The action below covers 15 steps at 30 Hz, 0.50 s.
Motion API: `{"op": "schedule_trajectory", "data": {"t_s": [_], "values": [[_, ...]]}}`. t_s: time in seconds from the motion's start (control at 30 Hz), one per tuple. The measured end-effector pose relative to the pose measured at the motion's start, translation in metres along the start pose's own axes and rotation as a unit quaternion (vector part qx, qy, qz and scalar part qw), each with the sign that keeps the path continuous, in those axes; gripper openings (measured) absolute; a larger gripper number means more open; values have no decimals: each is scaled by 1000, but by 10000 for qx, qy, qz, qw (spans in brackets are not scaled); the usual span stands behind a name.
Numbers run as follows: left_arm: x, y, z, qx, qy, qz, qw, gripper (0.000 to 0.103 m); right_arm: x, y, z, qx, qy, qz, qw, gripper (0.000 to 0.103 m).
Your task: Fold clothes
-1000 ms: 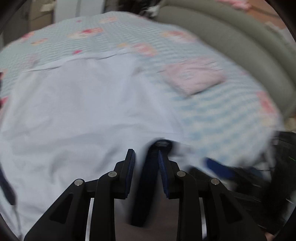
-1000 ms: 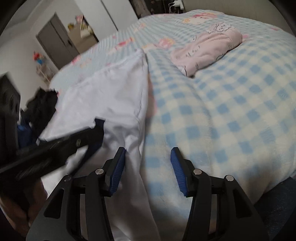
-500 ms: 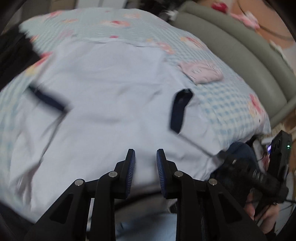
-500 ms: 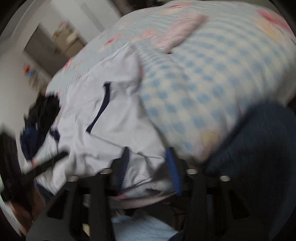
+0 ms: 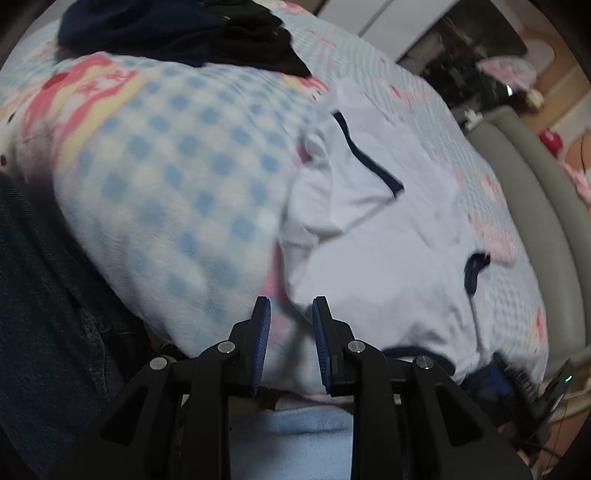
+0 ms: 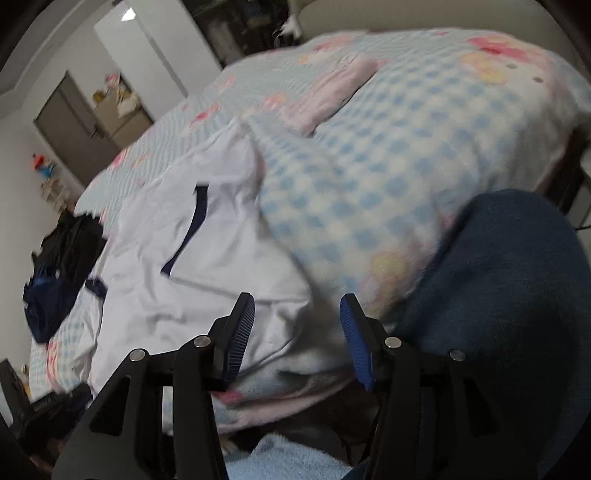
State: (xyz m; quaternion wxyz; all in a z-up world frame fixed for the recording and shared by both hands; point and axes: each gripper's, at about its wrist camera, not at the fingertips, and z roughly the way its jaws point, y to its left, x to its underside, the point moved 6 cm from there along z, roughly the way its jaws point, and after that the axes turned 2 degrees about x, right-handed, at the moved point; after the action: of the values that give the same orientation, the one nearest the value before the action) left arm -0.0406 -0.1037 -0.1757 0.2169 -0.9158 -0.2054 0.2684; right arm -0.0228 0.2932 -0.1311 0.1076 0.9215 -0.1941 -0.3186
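Note:
A white shirt with navy trim (image 5: 388, 236) lies spread on the blue checked blanket (image 5: 177, 192). My left gripper (image 5: 290, 325) hovers at the bed's near edge by the shirt's lower left corner. Its jaws stand a narrow gap apart and grip nothing. In the right wrist view the same shirt (image 6: 207, 280) lies left of centre. My right gripper (image 6: 297, 328) is over the shirt's near right corner where it meets the blanket (image 6: 388, 177). Its jaws are opening; cloth lies between them, but the pads do not press on it.
A heap of dark clothes (image 5: 184, 33) sits on the far left of the bed (image 6: 55, 266). A folded pink garment (image 6: 332, 92) lies beyond the shirt. A person's jeans-clad legs (image 6: 509, 302) stand against the near edge (image 5: 44, 314). A grey padded headboard (image 5: 535, 206) runs along the right.
The left gripper swept left along the bed's edge and rolled, so the shirt now lies to its right. The right gripper drew back to the near edge; its jaws narrowed, then widened.

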Motion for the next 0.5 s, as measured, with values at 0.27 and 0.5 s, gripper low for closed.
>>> {"op": "schedule_trajectory", "data": {"t_s": [0.27, 0.5], "values": [[-20, 4, 10, -726, -22, 233, 9971, 25, 14, 5, 24, -74, 503, -145, 9986, 50], [-16, 13, 7, -376, -102, 23, 9992, 28, 13, 10, 22, -40, 299, -238, 9993, 43]]}}
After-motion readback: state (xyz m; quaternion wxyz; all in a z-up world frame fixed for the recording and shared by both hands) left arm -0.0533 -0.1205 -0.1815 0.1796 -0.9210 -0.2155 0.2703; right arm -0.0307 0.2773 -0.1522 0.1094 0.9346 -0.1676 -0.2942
